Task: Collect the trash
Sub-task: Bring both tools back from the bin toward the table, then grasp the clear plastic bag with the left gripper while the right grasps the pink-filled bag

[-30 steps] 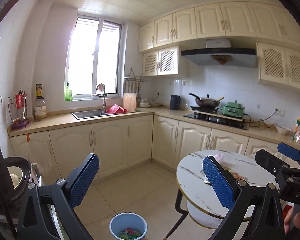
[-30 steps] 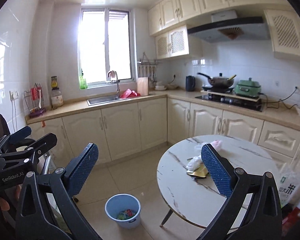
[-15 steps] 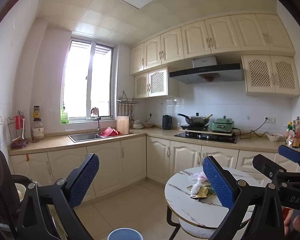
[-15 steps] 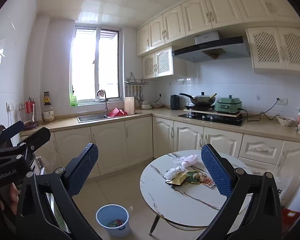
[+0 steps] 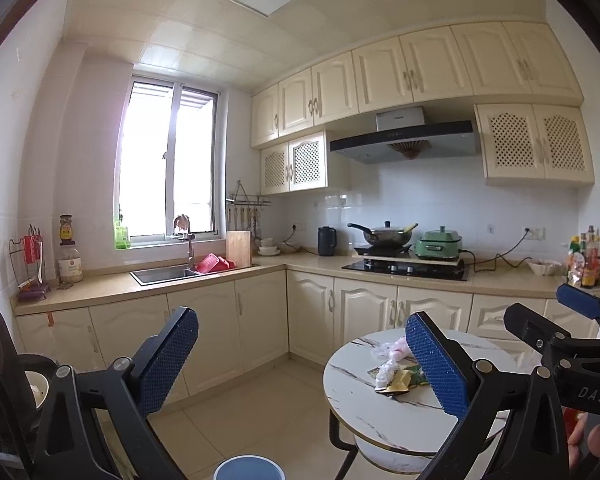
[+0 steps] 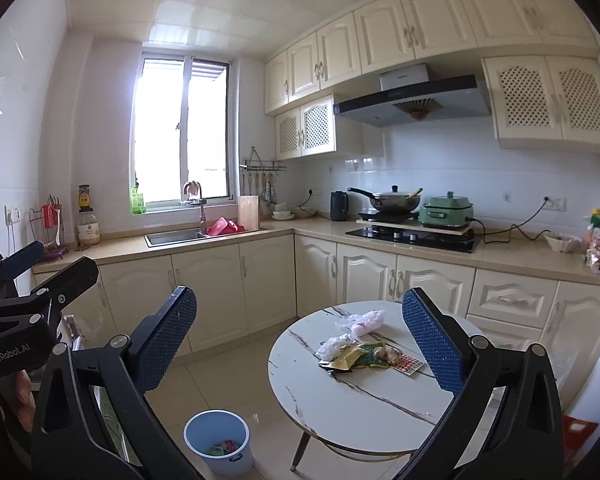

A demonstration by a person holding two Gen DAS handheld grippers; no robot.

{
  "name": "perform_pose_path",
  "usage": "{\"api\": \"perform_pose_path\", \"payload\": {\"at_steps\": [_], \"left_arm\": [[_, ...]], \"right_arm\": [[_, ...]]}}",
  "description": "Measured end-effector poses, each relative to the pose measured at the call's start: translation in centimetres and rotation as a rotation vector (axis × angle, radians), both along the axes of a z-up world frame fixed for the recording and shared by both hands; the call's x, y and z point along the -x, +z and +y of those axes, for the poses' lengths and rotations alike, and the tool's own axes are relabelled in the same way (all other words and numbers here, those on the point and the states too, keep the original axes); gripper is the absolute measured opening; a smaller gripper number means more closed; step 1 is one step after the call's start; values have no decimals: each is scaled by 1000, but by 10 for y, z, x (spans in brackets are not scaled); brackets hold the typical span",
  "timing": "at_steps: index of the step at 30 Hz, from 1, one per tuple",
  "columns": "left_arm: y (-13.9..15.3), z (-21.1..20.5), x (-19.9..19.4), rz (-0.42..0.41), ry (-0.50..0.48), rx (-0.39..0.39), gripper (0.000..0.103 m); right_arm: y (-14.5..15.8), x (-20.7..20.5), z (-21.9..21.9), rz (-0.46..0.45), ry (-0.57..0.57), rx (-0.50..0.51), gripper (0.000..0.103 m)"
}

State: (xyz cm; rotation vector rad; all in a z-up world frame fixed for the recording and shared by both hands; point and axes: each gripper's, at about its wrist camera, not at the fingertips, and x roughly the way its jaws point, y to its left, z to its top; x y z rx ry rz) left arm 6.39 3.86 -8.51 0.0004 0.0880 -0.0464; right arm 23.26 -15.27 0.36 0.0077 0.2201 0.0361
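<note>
Both hand-held grippers, left (image 5: 300,364) and right (image 6: 300,344), gaped wide and empty. Ahead of the right one, wrappers (image 6: 360,354) littered the round bench (image 6: 340,408); below it, a blue bin (image 6: 216,440) already held some scraps, suggesting collection was partly done.

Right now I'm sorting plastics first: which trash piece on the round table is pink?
The crumpled pink plastic bag, lying farthest back on the marble table. The others nearer the front are a clear bag and yellow and green wrappers.
</note>
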Motion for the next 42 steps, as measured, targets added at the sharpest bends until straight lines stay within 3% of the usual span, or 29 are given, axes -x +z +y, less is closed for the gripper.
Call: {"api": "perform_pose_path", "payload": {"at_steps": [6,7,17,24,31,39,42], "left_arm": [[6,0,-21,27,-13,-2,102],[5,0,-26,7,-74,10,102],[-18,-25,-122,193,-145,26,102],[-31,-68,-225,364,-217,13,102],[-42,-119,-343,484,-297,-26,102],[-68,-169,-495,619,-364,-88,102],[-80,-186,-546,660,-372,-105,93]], "right_arm": [[-7,-8,-9,16,-26,5,103],[-9,-11,-12,24,-36,5,103],[-61,-61,-82,161,-176,-36,103],[-116,-112,-137,297,-228,-87,103],[-163,-173,-184,406,-255,-108,103],[-175,-254,-211,471,-242,-92,103],[-182,-281,-215,483,-219,-101,103]]}}
